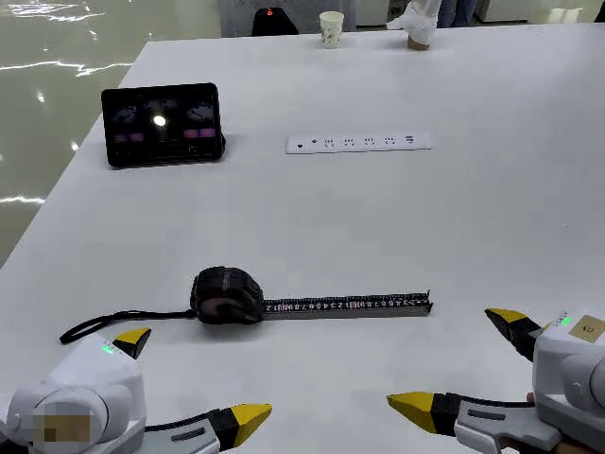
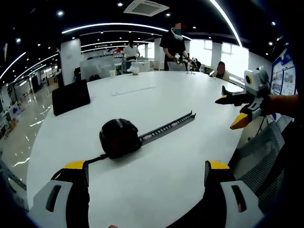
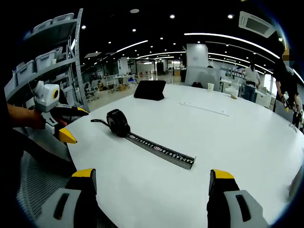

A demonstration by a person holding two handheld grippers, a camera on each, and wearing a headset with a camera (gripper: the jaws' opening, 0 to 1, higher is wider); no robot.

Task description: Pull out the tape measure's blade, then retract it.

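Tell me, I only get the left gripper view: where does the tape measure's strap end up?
Observer: In the head view the strap runs left from the case, flat on the table, with its end lying free.
Operator: Is the tablet on?
Observer: Yes, in the head view its screen is lit.
Operator: What's behind my left gripper?
Observer: In the right gripper view, shelves holding bins.
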